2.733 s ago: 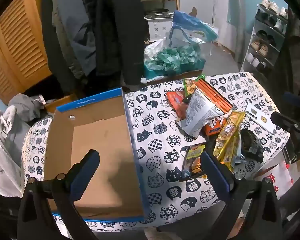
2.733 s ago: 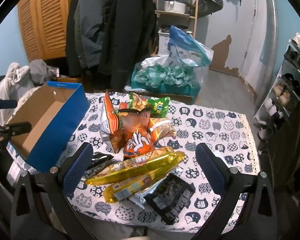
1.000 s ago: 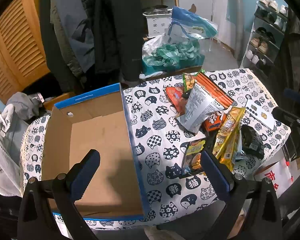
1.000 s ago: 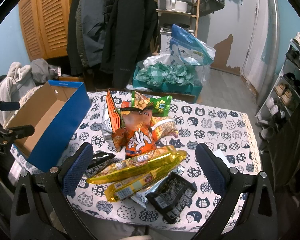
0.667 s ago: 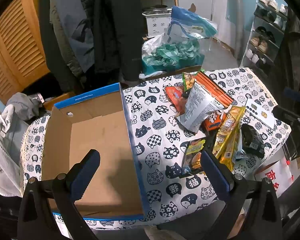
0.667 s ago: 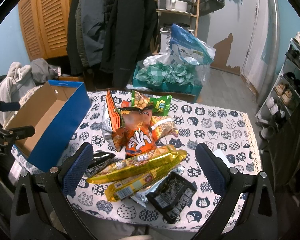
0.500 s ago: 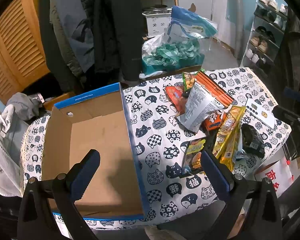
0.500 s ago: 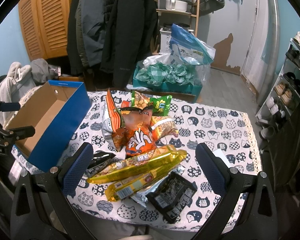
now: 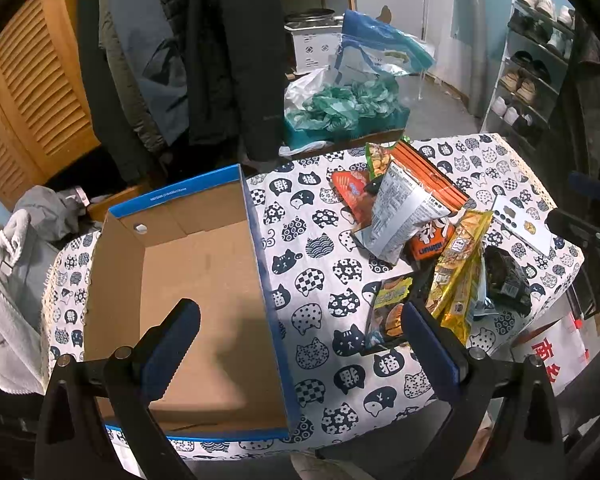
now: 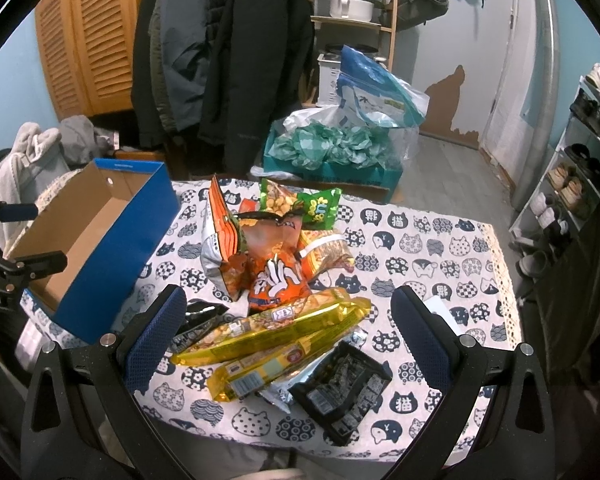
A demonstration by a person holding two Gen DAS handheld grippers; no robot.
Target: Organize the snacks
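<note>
An empty blue cardboard box stands on the left of the cat-print table; it also shows in the right wrist view. A pile of snack bags lies to its right: a silver bag, orange bags, a green bag, long yellow packs and a black pack. My left gripper is open and empty, above the box's near right wall. My right gripper is open and empty, above the yellow packs.
Coats hang behind the table. A teal box with green bags sits on the floor beyond. A shoe rack stands at the right. Grey clothes lie left of the table. A white card lies near the table's right edge.
Both views have shifted only slightly over the earlier frames. Nothing on the table has moved and both grippers stay open.
</note>
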